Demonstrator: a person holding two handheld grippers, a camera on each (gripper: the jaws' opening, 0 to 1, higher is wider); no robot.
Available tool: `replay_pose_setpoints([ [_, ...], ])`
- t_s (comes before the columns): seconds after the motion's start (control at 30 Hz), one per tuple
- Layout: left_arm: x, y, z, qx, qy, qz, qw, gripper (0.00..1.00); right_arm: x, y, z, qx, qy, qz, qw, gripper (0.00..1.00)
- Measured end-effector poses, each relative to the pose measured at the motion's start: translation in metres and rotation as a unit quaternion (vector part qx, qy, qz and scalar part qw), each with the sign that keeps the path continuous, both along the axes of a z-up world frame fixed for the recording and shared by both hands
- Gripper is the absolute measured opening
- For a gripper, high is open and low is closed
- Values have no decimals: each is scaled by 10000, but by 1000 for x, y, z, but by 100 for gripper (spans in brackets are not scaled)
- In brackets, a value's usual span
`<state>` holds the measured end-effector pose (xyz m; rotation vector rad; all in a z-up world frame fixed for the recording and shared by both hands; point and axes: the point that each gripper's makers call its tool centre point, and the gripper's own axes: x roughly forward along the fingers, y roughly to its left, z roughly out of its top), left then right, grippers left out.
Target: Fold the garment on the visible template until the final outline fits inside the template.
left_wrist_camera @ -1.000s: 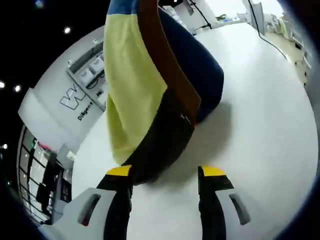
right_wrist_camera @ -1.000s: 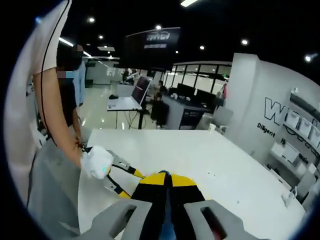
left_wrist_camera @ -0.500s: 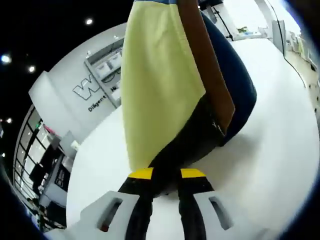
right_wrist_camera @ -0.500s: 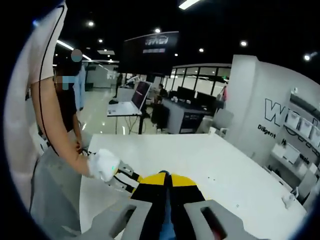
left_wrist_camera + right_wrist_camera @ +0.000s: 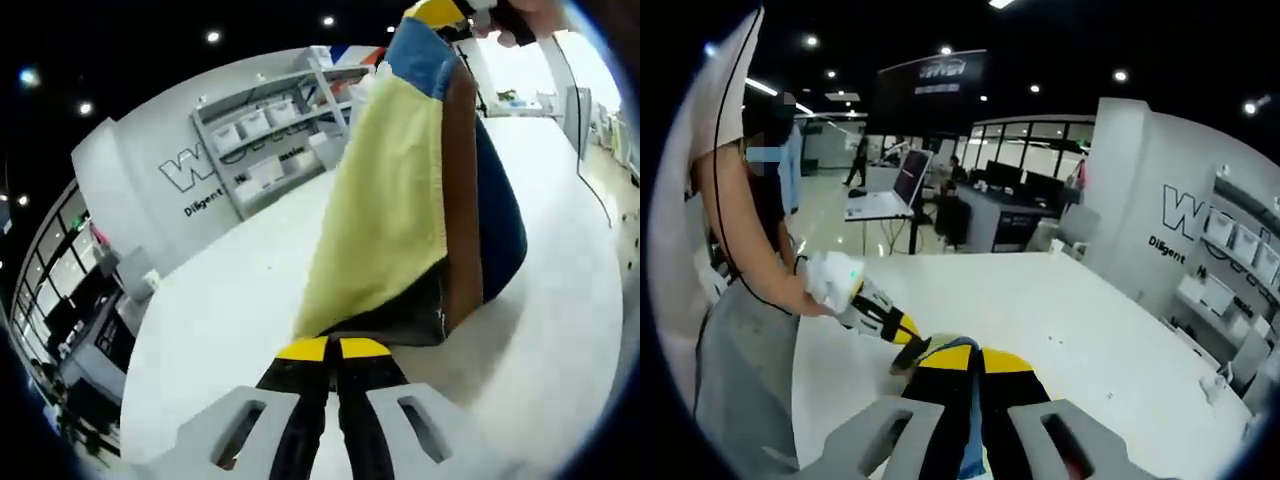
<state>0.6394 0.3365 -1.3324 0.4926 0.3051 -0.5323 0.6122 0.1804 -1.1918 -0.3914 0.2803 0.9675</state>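
Both grippers are clamped on the garment [image 5: 420, 200], which hangs lifted over the white tabletop [image 5: 230, 290]. The left gripper [image 5: 333, 349], its jaws apart a second ago, now pinches the dark lower edge with jaws together. The right gripper [image 5: 971, 352] stays closed on blue cloth, as before. The person's gloved hand [image 5: 832, 279] sits higher in the right gripper view.

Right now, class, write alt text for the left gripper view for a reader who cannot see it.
A colour-block garment of yellow, brown, navy and black hangs above a white table, its black lower edge pinched in the shut left tongs. The right tongs hold its blue top corner, with wall shelves behind.
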Motion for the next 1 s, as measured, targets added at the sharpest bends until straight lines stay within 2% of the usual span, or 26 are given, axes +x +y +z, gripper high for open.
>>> replay_pose_setpoints([
  [0.27,0,17,34,-317,-99,-48,9994,7,0,-21,-29,-165,252,-207,9993,0],
  [0.47,-11,14,53,-390,-155,-312,9986,7,-6,-31,-45,-206,436,-303,9984,0],
  [0.6,-26,9,57,-431,-14,-588,9973,7,-14,-37,-52,-232,544,-292,9978,0],
  [0.63,-33,6,56,-451,129,-724,9963,7,-15,-38,-52,-234,554,-288,9978,0],
  [0.67,-36,7,57,-420,133,-745,9962,7,-17,-39,-53,-237,596,-273,9976,0],
  [0.73,-49,1,56,-570,410,-1003,9925,7,-23,-42,-57,-227,712,-212,9970,0],
  [0.77,-51,5,58,-567,388,-959,9930,7,-26,-43,-58,-237,742,-186,9968,0],
  [0.87,-62,3,62,-868,652,-1068,9883,7,-40,-46,-66,-237,998,-20,9947,0],
  [1.0,-76,3,72,-1047,901,-1269,9822,7,-63,-44,-69,-167,1366,355,9899,0],
])
